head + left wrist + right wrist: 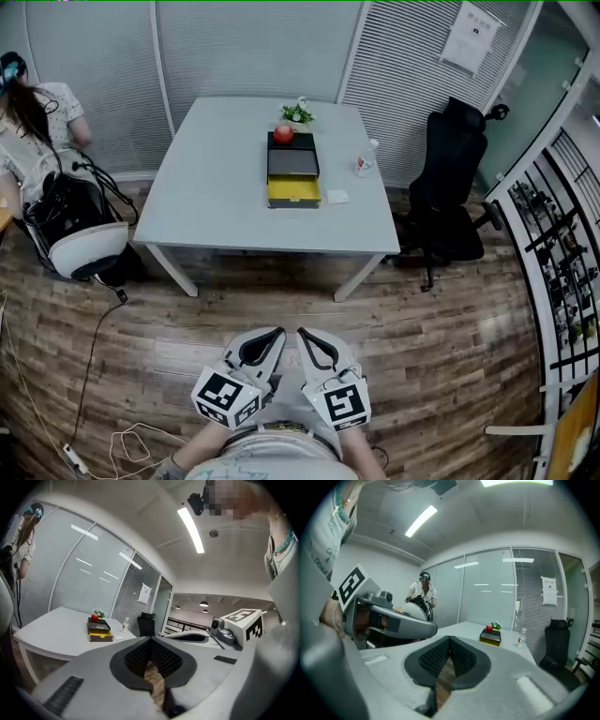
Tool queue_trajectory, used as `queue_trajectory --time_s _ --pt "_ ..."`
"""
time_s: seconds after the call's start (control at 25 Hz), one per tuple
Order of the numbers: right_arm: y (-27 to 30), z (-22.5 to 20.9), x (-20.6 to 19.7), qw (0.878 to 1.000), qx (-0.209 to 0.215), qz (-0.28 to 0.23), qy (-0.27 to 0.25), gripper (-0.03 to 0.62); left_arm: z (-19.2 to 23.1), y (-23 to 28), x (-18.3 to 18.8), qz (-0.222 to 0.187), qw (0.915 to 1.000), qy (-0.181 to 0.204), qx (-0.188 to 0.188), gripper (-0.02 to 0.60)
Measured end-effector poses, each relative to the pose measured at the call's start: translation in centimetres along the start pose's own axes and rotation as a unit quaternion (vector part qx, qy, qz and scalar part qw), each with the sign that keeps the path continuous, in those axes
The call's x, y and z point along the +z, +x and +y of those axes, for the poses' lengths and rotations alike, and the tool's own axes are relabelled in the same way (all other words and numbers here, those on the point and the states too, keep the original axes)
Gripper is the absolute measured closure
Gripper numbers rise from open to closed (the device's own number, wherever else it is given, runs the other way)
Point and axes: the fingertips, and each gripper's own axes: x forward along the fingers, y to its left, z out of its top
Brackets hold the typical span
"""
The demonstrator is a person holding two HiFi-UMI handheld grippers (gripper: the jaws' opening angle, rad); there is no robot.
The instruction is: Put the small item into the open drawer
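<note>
Wood-plank floor (450, 319) is lying between the person and the white bench (216, 187), with glass partitions and blinds closing off the room at top. Black drawer unit (292, 155) is sitting mid-bench, its yellow drawer (293, 192) open. Left tool (272, 336) and right tool (307, 336) are hanging clenched and empty at bottom centre. Small white item (337, 196) is lying just right of the drawer. Being flat, it is probably risking a slipped pinch or a shove toward the bottle (366, 157).
</note>
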Motion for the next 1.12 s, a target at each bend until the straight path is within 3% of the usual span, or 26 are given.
queue_trajectory --time_s 0.32,0.56,1.12 --pt "1.0 -1.6 -0.5 1.000 -0.001 0.007 0.004 0.591 0.7 1.7 -0.4 0.008 0.9999 -0.011 -0.007 0.584" --pt "4.8 -3.7 0.5 1.000 0.012 0.002 0.006 0.591 3.6 4.6 1.0 0.009 0.9999 -0.008 -0.001 0.584" --pt "14.7 -13.5 2.7 1.000 0.022 -0.001 -0.006 0.591 10.7 14.8 6.2 -0.001 1.0000 -0.007 0.002 0.584"
